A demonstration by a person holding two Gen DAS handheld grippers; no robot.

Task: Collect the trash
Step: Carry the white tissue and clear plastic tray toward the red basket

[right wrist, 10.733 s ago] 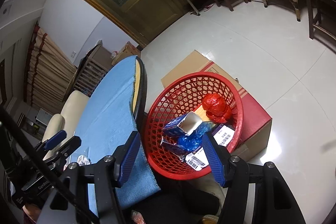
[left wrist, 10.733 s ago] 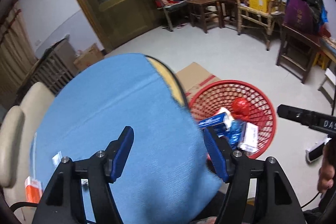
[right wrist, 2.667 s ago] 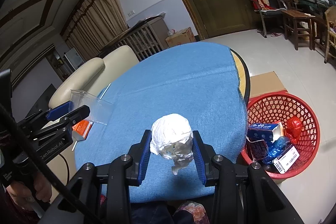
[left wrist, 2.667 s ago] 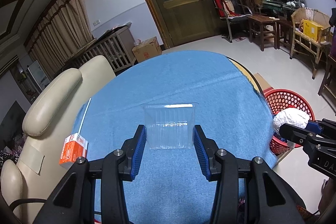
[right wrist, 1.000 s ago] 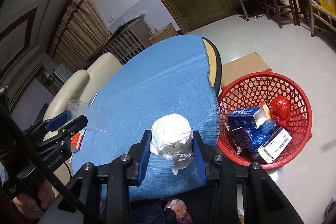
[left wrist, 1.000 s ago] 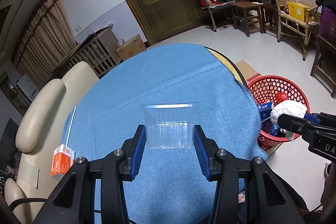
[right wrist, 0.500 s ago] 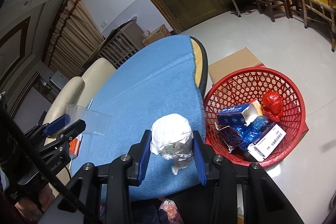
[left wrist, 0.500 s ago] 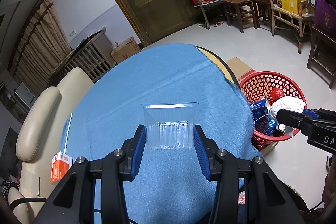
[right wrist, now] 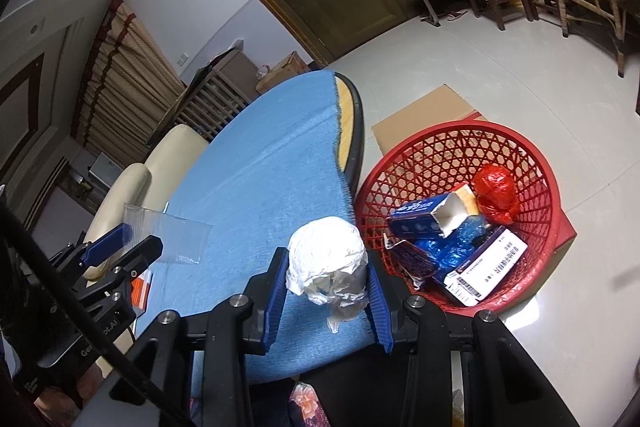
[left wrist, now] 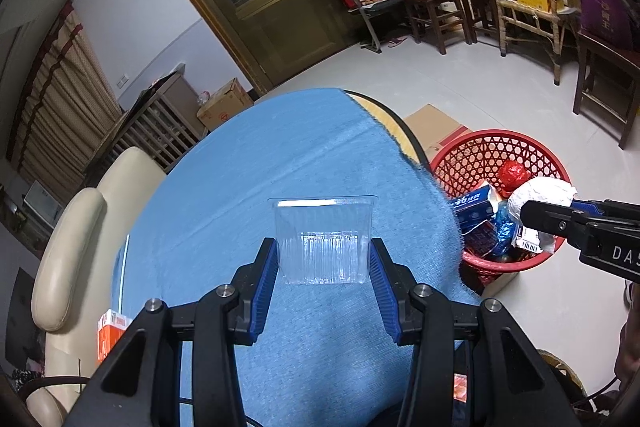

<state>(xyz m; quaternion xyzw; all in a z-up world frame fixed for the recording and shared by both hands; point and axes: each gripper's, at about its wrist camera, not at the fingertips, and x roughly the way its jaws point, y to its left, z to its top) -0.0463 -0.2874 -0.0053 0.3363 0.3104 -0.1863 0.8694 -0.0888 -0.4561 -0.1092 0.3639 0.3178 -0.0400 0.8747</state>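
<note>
Right wrist: red basket point(right wrist: 536, 163) holds boxes, red bag point(right wrist: 495, 191).

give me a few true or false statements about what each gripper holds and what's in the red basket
1. The right gripper is shut on a crumpled white paper ball. True.
2. The left gripper holds a blue carton. False: it is shut on a clear plastic tray.
3. The red basket stands on the blue tablecloth. False: it sits off the table's edge, lower down, on a cardboard box.
4. A red crumpled bag lies inside the basket. True.
5. The basket holds nothing blue. False: a blue carton lies in it.
</note>
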